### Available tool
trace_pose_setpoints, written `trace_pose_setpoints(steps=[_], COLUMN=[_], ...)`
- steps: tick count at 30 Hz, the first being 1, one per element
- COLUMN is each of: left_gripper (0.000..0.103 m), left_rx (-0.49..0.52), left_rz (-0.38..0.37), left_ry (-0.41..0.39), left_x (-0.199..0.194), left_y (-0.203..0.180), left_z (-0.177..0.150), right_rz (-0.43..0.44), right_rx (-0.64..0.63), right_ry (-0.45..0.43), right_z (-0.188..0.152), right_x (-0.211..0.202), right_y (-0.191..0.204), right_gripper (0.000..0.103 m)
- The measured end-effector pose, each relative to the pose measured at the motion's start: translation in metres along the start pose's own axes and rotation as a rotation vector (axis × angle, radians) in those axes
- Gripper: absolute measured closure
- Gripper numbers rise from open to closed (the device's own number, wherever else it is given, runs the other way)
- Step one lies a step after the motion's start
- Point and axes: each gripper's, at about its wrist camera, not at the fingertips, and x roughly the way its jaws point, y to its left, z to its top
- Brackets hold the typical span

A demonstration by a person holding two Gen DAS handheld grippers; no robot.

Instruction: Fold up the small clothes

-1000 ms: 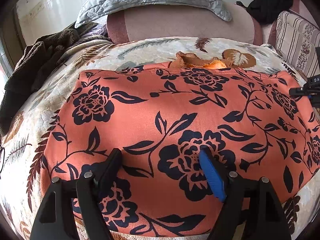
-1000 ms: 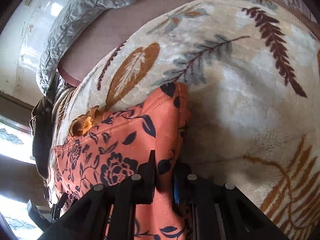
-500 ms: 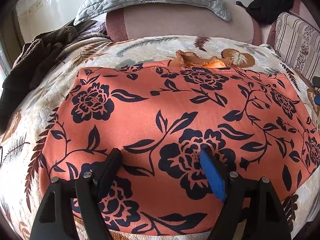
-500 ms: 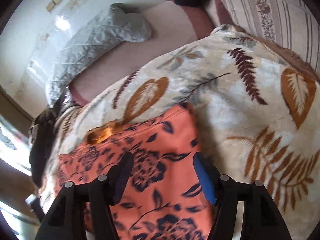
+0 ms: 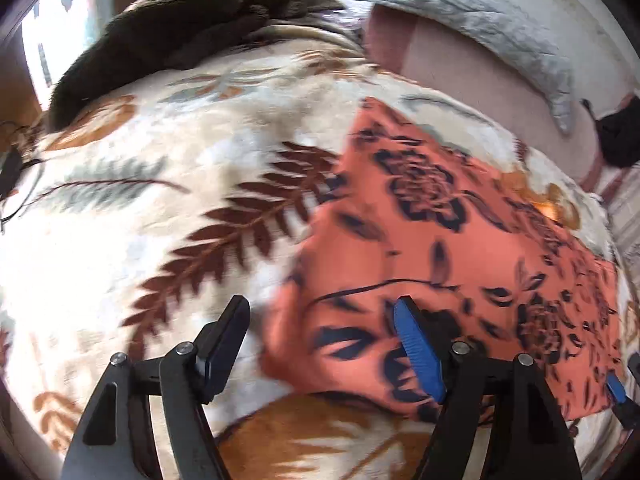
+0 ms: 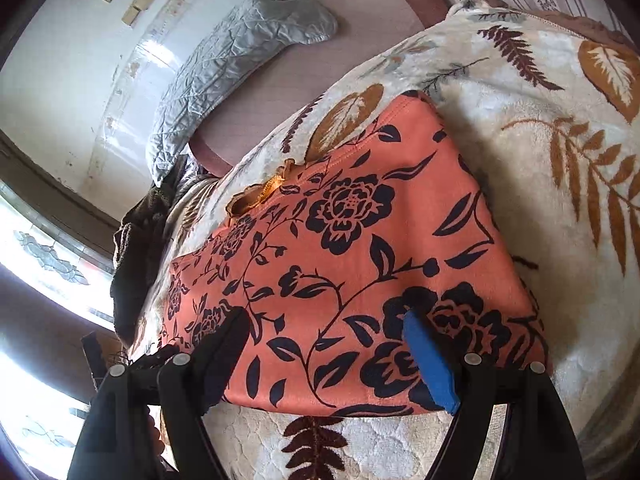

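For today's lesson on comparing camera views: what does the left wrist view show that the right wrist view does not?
Only the left wrist view: a black item at the far right edge. Only the right wrist view: pale plaques on the wall. Both share the orange floral garment lying flat on the leaf-print blanket, the grey quilted pillow, and open grippers, left gripper and right gripper, holding nothing.
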Motion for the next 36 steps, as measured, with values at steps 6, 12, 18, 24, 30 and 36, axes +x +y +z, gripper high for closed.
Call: trace_pose_setpoints(steps=[6, 12, 18, 24, 30, 36], left_gripper=[0.025, 0.026, 0.026, 0.024, 0.024, 0.024], left_rx=[-0.039, 0.058, 0.191, 0.190, 0.227, 0.181], left_rz=[0.047, 0.093, 0.069, 0.237, 0.221, 0.245], left_ry=[0.060, -0.088, -0.136, 0.019, -0.090, -0.042], left_x=[0.004, -0.042, -0.035, 0.034, 0.011, 0.021], left_y=[0.036, 0.001, -0.049, -0.037, -0.042, -0.033], left_z=[-0.004, 0.003, 0.034, 0.050, 0.060, 0.070], right_rz=[0.071, 0.091, 0.115, 0.139, 0.158, 0.172], right_rx=[0.078, 0.130, 0.136, 0.139, 0.120, 0.127], right_ry=[-0.022, -0.041, -0.042, -0.045, -0.039, -0.037], right_z=[0.000, 0.003, 0.004, 0.008, 0.009, 0.012], right_x=[-0.010, -0.020, -0.024, -0.024, -0.024, -0.023], right_y=[-0.013, -0.026, -0.027, -0.026, -0.023, -0.021], right_gripper=[0.021, 0.021, 0.021, 0.021, 0.021, 0.021])
